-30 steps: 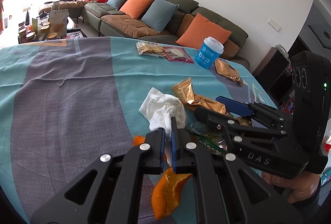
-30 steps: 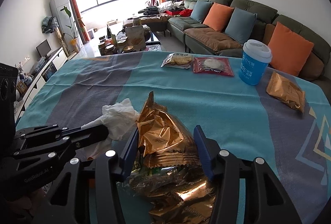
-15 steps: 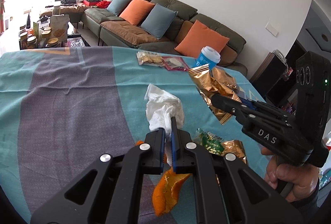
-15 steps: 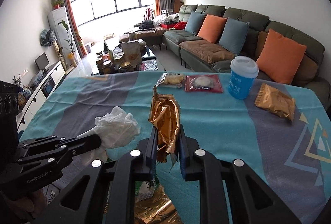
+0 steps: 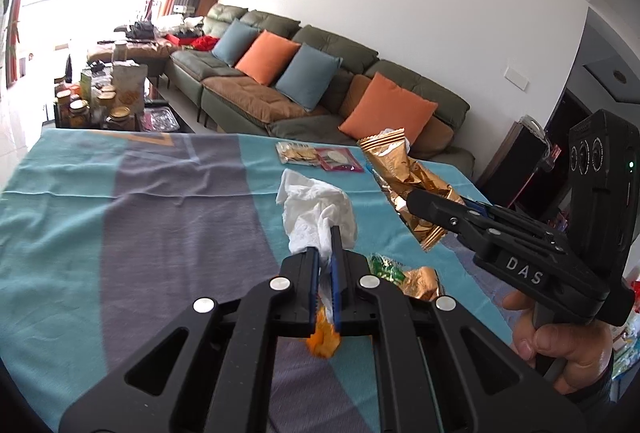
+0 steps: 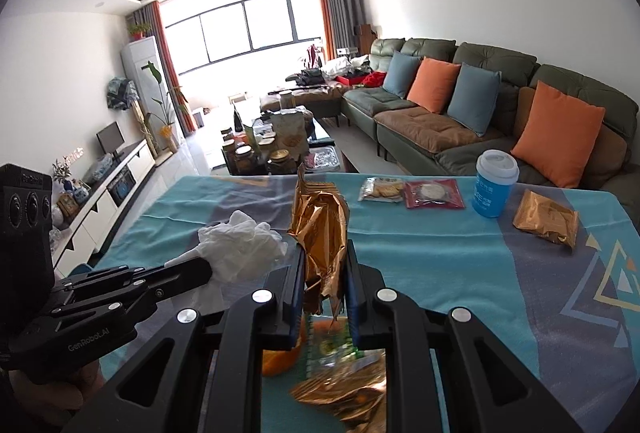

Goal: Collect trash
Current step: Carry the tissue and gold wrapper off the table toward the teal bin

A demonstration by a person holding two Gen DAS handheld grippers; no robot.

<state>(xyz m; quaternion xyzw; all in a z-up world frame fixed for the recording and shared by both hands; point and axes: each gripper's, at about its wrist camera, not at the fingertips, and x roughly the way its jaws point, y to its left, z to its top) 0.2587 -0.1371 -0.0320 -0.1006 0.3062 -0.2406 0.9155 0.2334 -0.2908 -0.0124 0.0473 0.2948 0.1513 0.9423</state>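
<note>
Left wrist: left tool (image 5: 326,269) pinching white tissue (image 5: 316,209); right tool (image 6: 324,281) pinching gold wrapper (image 6: 320,229) at 2 o'clock, above table (image 5: 120,213).

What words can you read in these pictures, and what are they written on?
"DAS": white letters on the side of the right gripper.
"GenRobot.AI": on the side of the left gripper.
"GenRobot": seemingly, on top of the left gripper's camera block, very small.
Blue cup: white print, too blurred to read.
Biscuit packet, red packet, green wrapper: print too small to read.
</note>
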